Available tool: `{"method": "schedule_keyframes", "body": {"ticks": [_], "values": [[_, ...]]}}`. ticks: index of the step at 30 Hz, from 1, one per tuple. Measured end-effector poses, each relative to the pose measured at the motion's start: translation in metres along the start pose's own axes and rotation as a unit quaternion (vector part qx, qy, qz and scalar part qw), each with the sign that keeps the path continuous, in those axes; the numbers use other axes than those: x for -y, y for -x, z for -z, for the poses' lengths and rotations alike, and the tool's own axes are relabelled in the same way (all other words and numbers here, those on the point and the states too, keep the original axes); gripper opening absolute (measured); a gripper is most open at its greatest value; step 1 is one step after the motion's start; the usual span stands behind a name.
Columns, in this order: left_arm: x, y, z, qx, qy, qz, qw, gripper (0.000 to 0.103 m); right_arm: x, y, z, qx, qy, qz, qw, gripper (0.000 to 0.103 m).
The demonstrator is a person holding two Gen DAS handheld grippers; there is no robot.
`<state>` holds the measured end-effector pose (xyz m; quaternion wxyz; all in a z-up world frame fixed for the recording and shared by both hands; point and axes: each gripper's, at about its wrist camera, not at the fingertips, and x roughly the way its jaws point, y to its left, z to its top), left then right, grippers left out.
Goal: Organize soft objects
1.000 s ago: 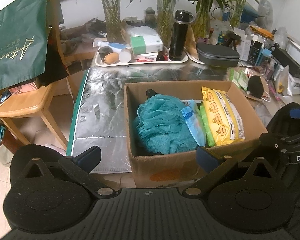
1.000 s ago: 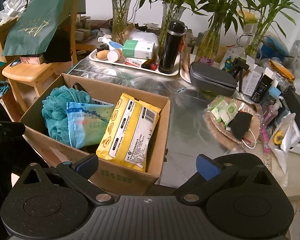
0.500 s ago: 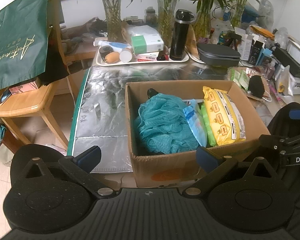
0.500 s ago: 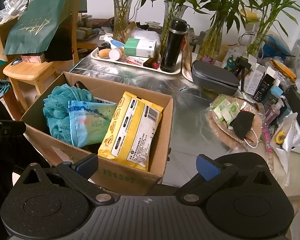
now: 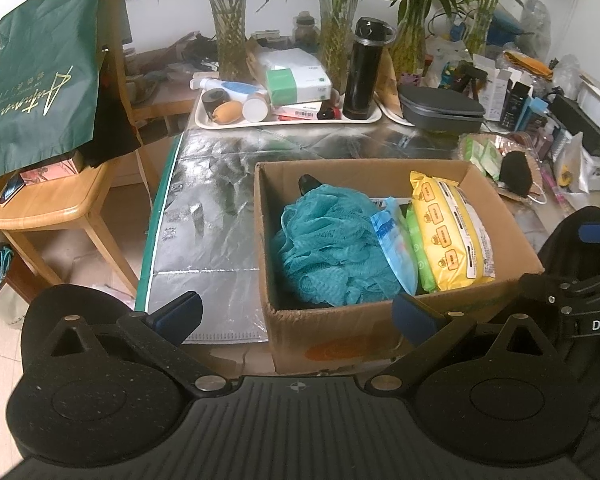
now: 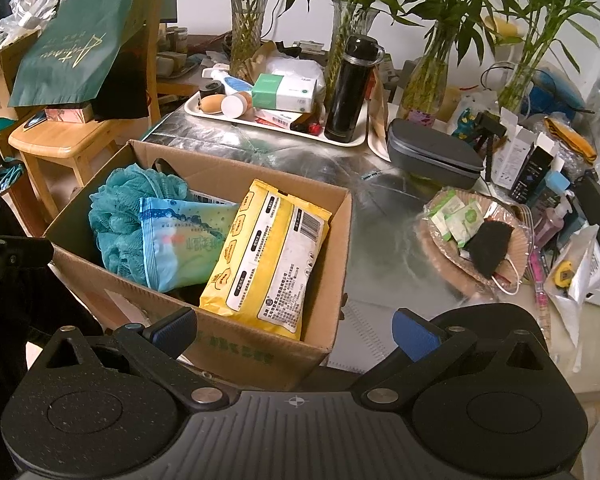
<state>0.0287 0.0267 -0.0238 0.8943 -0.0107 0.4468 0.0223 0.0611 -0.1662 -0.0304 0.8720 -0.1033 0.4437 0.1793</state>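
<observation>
A cardboard box (image 5: 364, 322) (image 6: 236, 344) stands on the silver-covered table. In it lie a teal mesh bath sponge (image 5: 328, 248) (image 6: 116, 220), a light blue soft pack (image 5: 394, 246) (image 6: 180, 244), a green pack (image 5: 420, 256) and a yellow wipes pack (image 5: 452, 232) (image 6: 268, 256). My left gripper (image 5: 296, 314) is open and empty just before the box's near wall. My right gripper (image 6: 296, 328) is open and empty at the box's near right corner.
A white tray (image 5: 288, 120) with a tissue box, a black flask (image 5: 364, 76) and small bottles sits at the back. A dark case (image 6: 432, 156), a wicker plate with a black mask (image 6: 488, 244), vases of bamboo and a wooden chair (image 5: 52, 204) surround the box.
Both grippers have drifted slightly; the box sits a little nearer and lower in both views. Both stay open and empty.
</observation>
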Motion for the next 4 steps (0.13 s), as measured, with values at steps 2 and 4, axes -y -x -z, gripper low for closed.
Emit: {"method": "schedule_keyframes", "body": {"ticks": [2, 4], "values": [[-0.0002, 0.0018, 0.0007, 0.01, -0.004, -0.002, 0.9999, 0.103, 0.0004, -0.0002, -0.0001, -0.001, -0.001, -0.001, 1.0, 0.103], [-0.0001, 0.0027, -0.001, 0.017, -0.009, -0.007, 0.9998, 0.103, 0.0027, -0.0011, -0.0011, -0.002, -0.005, -0.002, 1.0, 0.103]]}}
